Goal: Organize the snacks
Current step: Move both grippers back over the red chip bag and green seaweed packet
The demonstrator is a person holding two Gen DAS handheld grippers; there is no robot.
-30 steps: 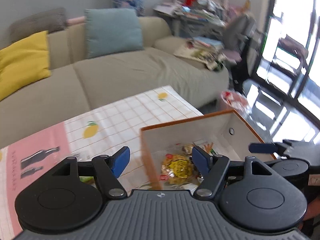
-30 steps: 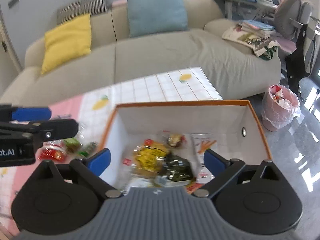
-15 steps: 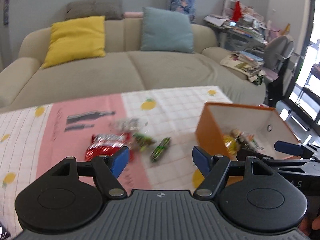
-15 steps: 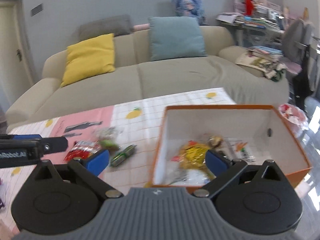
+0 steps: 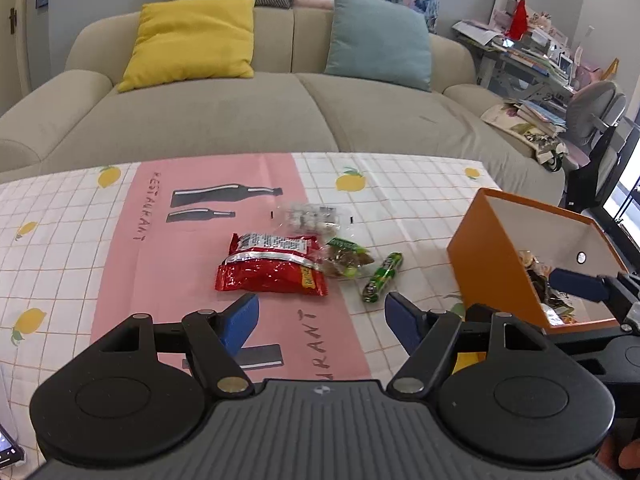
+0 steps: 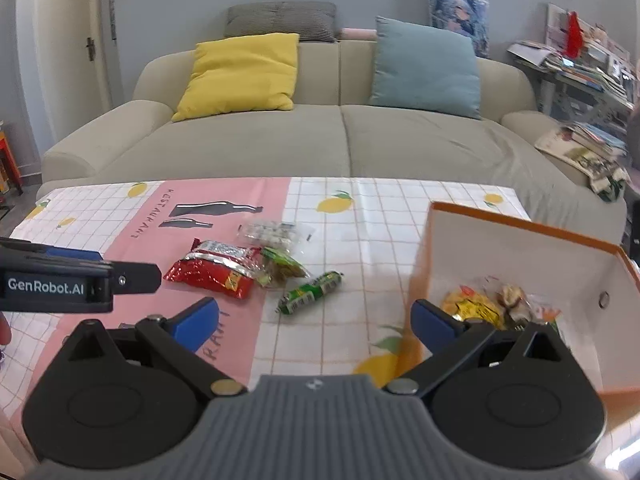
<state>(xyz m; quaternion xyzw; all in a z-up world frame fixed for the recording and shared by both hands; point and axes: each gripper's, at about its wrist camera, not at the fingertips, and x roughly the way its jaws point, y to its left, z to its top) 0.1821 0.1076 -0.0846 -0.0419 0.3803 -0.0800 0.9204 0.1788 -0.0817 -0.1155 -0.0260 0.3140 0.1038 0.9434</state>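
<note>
— Were the grippers carrying anything?
— No. The left gripper point(image 5: 320, 318) and right gripper point(image 6: 312, 318) both gaped wide, empty.
— And the snacks?
— The red packet point(image 5: 272, 266) lay just ahead of the left gripper; the orange box point(image 6: 520, 264) sat right of the right one.

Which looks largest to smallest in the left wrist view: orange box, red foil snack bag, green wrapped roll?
1. Orange box, though it lies nearer the edge, partly hidden.
2. Red foil snack bag.
3. Green wrapped roll.
</note>
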